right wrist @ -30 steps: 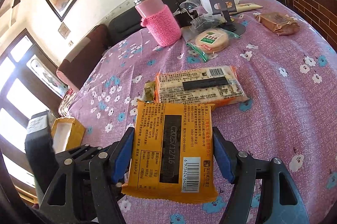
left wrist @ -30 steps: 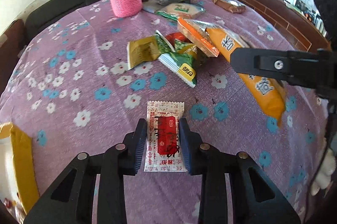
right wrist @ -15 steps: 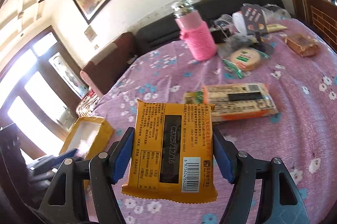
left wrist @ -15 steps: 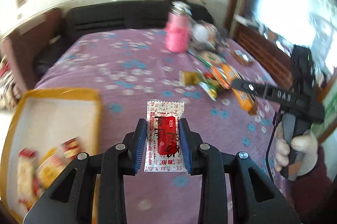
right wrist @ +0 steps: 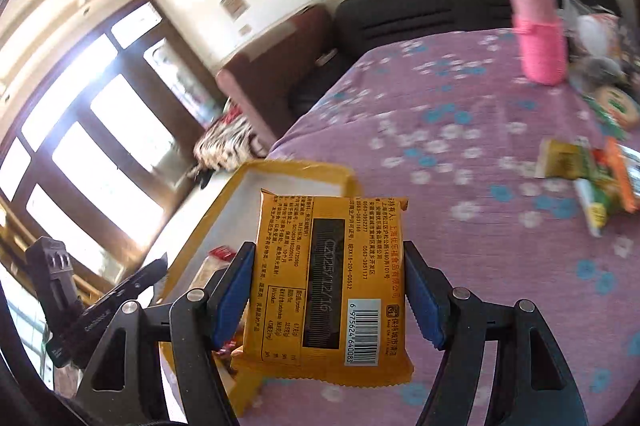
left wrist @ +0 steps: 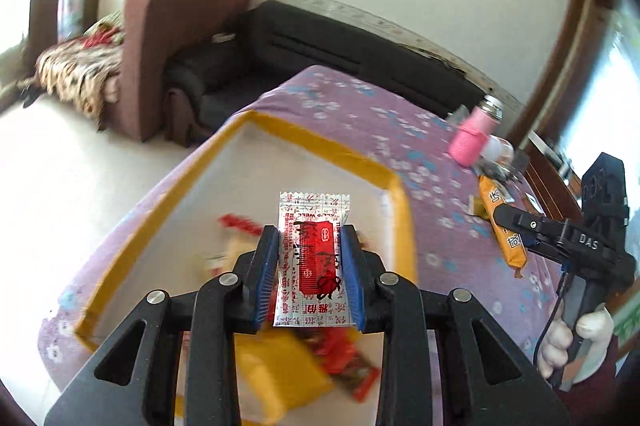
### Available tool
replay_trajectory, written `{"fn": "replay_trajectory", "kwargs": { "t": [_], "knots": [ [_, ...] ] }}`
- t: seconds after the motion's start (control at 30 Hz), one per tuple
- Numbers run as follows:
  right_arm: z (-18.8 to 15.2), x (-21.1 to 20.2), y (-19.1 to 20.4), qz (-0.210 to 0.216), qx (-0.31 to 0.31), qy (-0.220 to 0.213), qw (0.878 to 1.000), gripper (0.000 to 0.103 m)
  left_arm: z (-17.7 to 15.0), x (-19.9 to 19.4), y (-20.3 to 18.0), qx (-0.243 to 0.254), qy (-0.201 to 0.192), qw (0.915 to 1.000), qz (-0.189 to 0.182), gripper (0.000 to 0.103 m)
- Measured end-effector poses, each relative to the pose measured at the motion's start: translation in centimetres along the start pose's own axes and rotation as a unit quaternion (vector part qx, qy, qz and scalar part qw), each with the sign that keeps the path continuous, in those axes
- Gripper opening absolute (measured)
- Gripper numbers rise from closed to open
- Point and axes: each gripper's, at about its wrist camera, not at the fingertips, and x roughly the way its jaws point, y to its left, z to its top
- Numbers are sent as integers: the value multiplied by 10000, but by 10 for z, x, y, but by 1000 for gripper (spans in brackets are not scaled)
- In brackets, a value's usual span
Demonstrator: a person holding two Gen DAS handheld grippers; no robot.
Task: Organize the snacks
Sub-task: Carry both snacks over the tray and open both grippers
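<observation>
Purple floral-cloth surface (left wrist: pixel 448 250): yellow-rimmed white tray (left wrist: pixel 402 202) partly filled. Left hand-held gripper (left wrist: pixel 310 276) pinches red-white sachet (left wrist: pixel 314 258), right hand-held gripper (right wrist: pixel 326 296) pinches orange snack pack (right wrist: pixel 332 282); loose snack pile (right wrist: pixel 592 174) remains.

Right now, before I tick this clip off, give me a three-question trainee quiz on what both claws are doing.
1. True or false: the left claw is shut on a white and red sachet.
2. Which does the right claw grip? A) pink bottle B) orange snack pack C) green packet
3. Fill in: the left claw hangs over the yellow-rimmed ____, which already holds some snacks.

Key:
1. True.
2. B, the orange snack pack; the pink bottle stands far back on the table.
3. Box.
</observation>
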Motion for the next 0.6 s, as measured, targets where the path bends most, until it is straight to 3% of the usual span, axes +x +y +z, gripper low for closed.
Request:
{"fn": "replay_trajectory", "kwargs": {
  "t": [0.27,0.37,0.6],
  "knots": [
    [6,100,80,-25,-419,852,9955,71,3,21,35,-200,227,9995,108,29],
    [8,135,91,-103,-447,1091,9930,71,3,26,37,-178,239,9995,141,29],
    [4,169,100,-259,-517,1213,9909,71,-3,20,39,-96,187,9995,244,32]
  ]
}}
